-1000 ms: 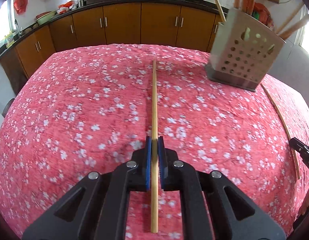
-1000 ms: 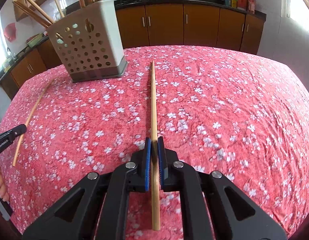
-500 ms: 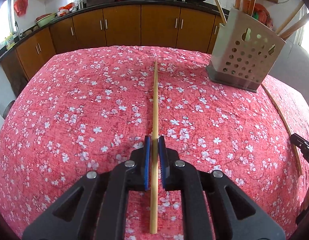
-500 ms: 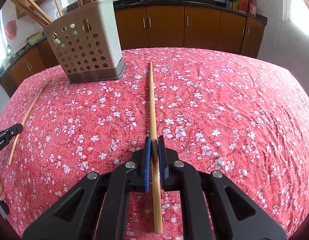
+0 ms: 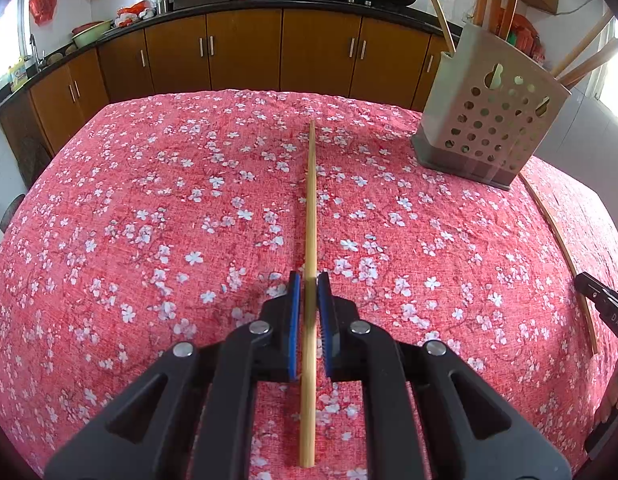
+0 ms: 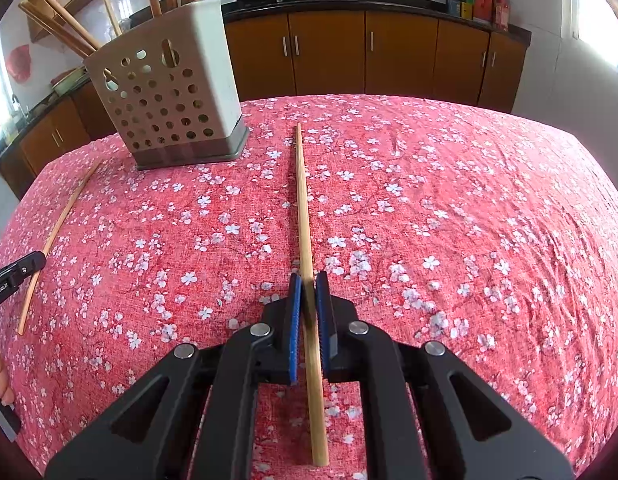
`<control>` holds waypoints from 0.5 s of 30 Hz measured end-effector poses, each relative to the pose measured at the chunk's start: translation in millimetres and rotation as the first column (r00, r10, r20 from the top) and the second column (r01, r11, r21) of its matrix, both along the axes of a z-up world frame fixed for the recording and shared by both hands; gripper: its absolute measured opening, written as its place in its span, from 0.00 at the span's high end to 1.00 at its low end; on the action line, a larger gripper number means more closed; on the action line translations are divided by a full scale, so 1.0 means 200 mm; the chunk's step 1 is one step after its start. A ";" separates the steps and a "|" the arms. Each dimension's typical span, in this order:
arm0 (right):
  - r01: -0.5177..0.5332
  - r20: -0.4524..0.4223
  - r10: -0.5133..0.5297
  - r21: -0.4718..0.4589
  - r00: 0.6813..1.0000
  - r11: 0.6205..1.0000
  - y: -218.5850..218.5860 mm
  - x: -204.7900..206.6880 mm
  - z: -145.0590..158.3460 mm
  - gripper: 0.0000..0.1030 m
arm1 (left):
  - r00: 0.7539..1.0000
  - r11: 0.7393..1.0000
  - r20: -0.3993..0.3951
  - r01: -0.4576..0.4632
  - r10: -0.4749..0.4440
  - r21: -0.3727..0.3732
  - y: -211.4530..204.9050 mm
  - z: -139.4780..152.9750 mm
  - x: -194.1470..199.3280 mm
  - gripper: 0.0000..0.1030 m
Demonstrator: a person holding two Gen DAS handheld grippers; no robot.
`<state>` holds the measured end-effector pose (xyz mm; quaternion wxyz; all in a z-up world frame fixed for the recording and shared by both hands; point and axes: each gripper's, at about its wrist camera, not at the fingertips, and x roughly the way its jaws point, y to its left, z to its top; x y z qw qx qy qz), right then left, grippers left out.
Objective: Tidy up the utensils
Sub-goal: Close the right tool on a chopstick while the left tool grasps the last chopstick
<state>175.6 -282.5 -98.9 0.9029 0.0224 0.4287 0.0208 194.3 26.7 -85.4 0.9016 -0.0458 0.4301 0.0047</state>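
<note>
Left wrist view first: the left gripper (image 5: 309,308) is clamped on a chopstick (image 5: 310,216), blue pads pressing its shaft from either side, with a short tail running back under the jaws and the long part reaching straight ahead over the flowered tablecloth (image 5: 149,220). Right wrist view shows the same arrangement: the right gripper (image 6: 309,304) closed on a second chopstick (image 6: 303,208), its long axis also pointing dead ahead. Farther out stands the perforated utensil holder (image 5: 489,128), ahead and to the right of the left gripper, ahead and to the left of the right one (so it sits between the two hands). Several sticks already stand in it. I judge the right hand slightly nearer. Each chopstick lies along its gripper, so it must be tipped upright before it drops in.
</note>
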 end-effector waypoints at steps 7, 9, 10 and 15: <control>0.001 0.000 -0.001 -0.001 1.000 1.000 0.00 0.00 0.00 0.91 | 1.000 1.000 0.000 0.000 0.000 -0.001 0.00 0.00 0.00 0.89; 0.000 0.000 0.000 -0.001 1.000 1.000 0.00 0.00 0.00 0.91 | 1.000 1.000 0.000 0.000 0.000 -0.001 0.00 0.00 0.00 0.89; 0.000 0.000 0.000 -0.001 1.000 1.000 0.00 0.00 0.00 0.91 | 1.000 1.000 0.001 0.000 0.000 -0.001 0.00 0.00 0.00 0.89; 0.001 0.000 -0.001 0.000 1.000 1.000 0.00 0.00 0.00 0.91 | 1.000 1.000 0.001 0.002 -0.002 -0.001 -0.01 0.00 0.00 0.88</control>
